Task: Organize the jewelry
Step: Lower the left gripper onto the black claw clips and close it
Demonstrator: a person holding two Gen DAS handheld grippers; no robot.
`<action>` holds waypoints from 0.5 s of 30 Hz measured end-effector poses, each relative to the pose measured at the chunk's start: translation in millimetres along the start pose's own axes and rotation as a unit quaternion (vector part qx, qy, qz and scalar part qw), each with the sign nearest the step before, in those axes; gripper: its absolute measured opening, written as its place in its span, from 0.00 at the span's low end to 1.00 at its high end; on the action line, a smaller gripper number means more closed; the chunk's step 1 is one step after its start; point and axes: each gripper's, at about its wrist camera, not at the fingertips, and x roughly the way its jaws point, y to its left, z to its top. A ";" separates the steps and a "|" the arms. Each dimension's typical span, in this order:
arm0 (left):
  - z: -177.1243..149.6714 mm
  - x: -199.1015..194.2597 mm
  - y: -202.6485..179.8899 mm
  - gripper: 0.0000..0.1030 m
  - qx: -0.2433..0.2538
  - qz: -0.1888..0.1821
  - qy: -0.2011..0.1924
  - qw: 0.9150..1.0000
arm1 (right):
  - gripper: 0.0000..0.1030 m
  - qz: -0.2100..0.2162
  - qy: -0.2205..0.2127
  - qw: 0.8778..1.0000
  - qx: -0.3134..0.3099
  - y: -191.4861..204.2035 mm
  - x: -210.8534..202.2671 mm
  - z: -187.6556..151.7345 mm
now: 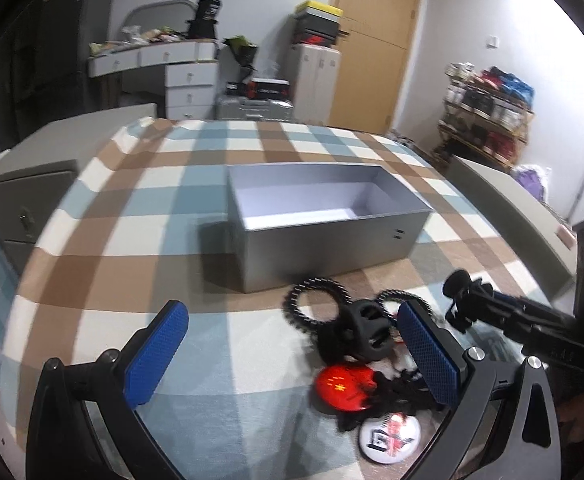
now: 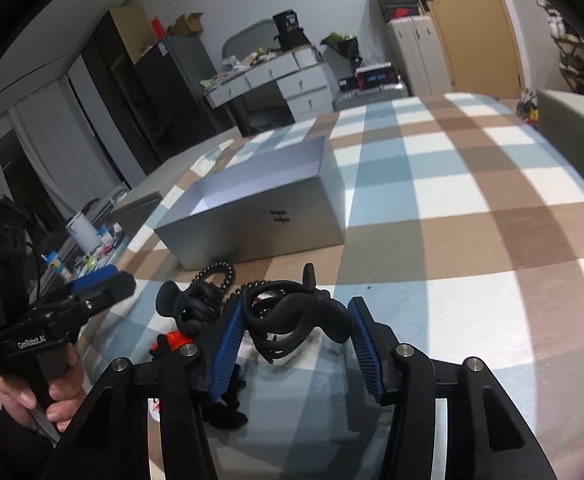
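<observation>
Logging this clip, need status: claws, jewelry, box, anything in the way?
Left claw open, empty, beside the pile. Right claw around black hair claw clip, grip not confirmed. Silver box open, empty. Nothing in the way.
</observation>
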 end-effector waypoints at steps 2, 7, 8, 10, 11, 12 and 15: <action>0.1 4.1 -6.1 0.99 0.009 -0.011 0.012 1.000 | 0.50 -0.007 -0.005 1.000 -0.001 -1.7 -5.7 0.9; -0.5 19.6 -17.0 0.99 0.025 -0.029 0.050 0.998 | 0.50 -0.011 -0.015 1.000 0.007 -7.6 -14.1 1.6; -0.4 21.1 -18.0 0.99 0.026 -0.029 0.052 0.998 | 0.50 -0.010 -0.017 1.000 0.009 -8.3 -15.2 1.5; 0.3 22.0 -18.3 0.99 0.027 -0.028 0.057 0.998 | 0.50 -0.009 -0.020 1.000 0.009 -9.4 -17.3 0.4; 0.9 22.8 -17.8 0.99 0.027 -0.027 0.058 0.998 | 0.50 -0.009 -0.022 1.000 0.008 -9.7 -18.2 0.5; 1.2 23.8 -17.9 0.97 0.029 -0.025 0.061 0.997 | 0.50 -0.009 -0.023 1.000 0.007 -10.2 -19.5 0.8; 1.5 29.5 -15.5 0.91 0.028 -0.026 0.074 0.997 | 0.50 -0.010 -0.030 0.999 0.006 -12.4 -23.7 1.2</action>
